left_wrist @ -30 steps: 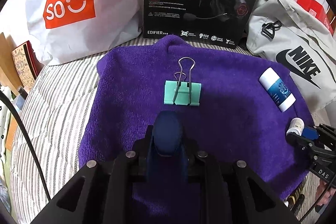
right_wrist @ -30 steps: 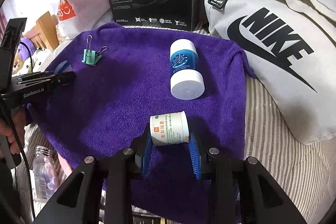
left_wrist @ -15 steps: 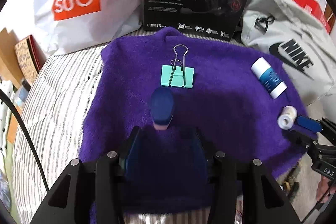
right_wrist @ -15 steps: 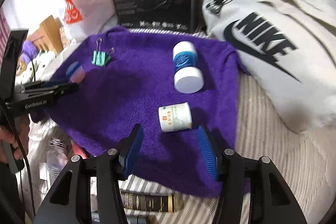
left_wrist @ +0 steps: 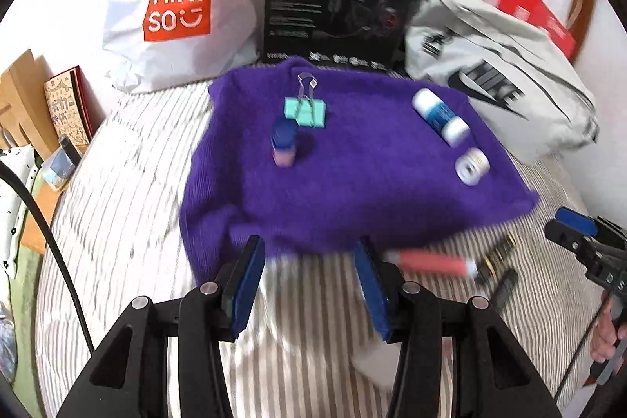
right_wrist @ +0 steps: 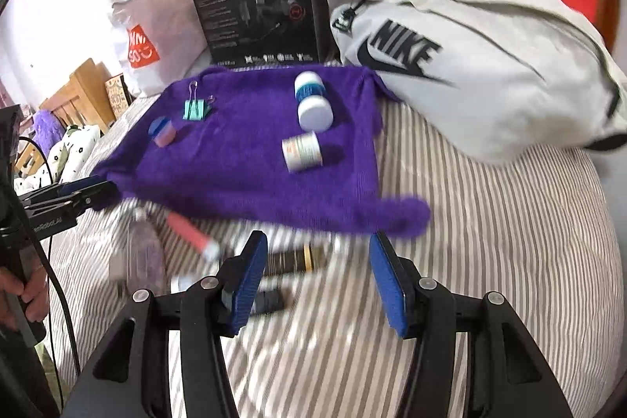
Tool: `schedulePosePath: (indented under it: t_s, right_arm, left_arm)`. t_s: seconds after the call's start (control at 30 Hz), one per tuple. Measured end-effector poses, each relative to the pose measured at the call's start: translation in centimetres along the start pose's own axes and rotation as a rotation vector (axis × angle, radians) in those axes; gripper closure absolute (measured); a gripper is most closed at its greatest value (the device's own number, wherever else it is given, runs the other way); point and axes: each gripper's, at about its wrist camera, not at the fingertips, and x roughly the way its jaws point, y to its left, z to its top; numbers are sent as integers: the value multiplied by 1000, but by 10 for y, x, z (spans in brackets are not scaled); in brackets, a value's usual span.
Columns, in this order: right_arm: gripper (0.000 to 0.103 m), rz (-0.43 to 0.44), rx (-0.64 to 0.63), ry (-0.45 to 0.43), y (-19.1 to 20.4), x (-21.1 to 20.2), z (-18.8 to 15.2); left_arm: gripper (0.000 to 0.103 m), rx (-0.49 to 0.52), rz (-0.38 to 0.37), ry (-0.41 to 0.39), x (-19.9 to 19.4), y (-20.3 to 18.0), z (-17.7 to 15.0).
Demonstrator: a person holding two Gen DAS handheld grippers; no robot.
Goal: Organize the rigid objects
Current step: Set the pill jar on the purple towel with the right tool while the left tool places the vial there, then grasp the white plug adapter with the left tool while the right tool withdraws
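Both claws have let go and drawn back over the bed: the left claw (left_wrist: 309,285) and right claw (right_wrist: 317,281) gape wide, empty. The capsule (left_wrist: 283,142) now lies near the towel's (left_wrist: 352,190) far-left corner, the jar (right_wrist: 302,151) by its right edge; loose items off the towel remain.

Bright even light; motion blur; fisheye-warped edges.

Binder clip (left_wrist: 305,110), blue-capped tube (left_wrist: 283,142) and two jars (left_wrist: 441,116) (left_wrist: 472,166) lie on purple towel (left_wrist: 352,190).

both views toward purple towel (left_wrist: 352,183)
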Motion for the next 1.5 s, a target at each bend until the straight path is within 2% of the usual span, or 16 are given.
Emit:
schedulePosePath:
  t_s: [0.13, 0.23, 0.53, 0.7, 0.9, 1.0, 1.13, 1.3, 1.43, 1.5]
  right_arm:
    - [49, 3, 19, 19, 0, -5, -27]
    - [49, 9, 38, 33, 2, -6, -43]
    - [49, 11, 45, 43, 11, -15, -69]
    - [49, -4, 37, 56, 10, -15, -71]
    - [49, 1, 42, 68, 8, -11, -71]
    - [49, 0, 36, 77, 8, -8, -72]
    - [49, 0, 33, 87, 8, -5, -72]
    - [49, 1, 29, 99, 9, -1, -73]
    - [49, -7, 20, 101, 11, -1, -73]
    - [49, -3, 20, 99, 11, -1, -73]
  left_arm:
    - [57, -3, -68, 8, -17, -5, -31]
    - [57, 14, -83, 16, -21, -11, -47]
    - [57, 197, -82, 6, -17, -34, -77]
    - [57, 291, -76, 5, -10, -41, -80]
    - [57, 322, -123, 37, -3, -48, -78]
    - [57, 355, -97, 38, -6, -54, -81]
    - [57, 330, -131, 39, -8, -50, -82]
    - [57, 301, -131, 52, 0, -48, -77]
    - [57, 330, -88, 36, 4, -56, -79]
    - [60, 317, -97, 36, 4, -55, -78]
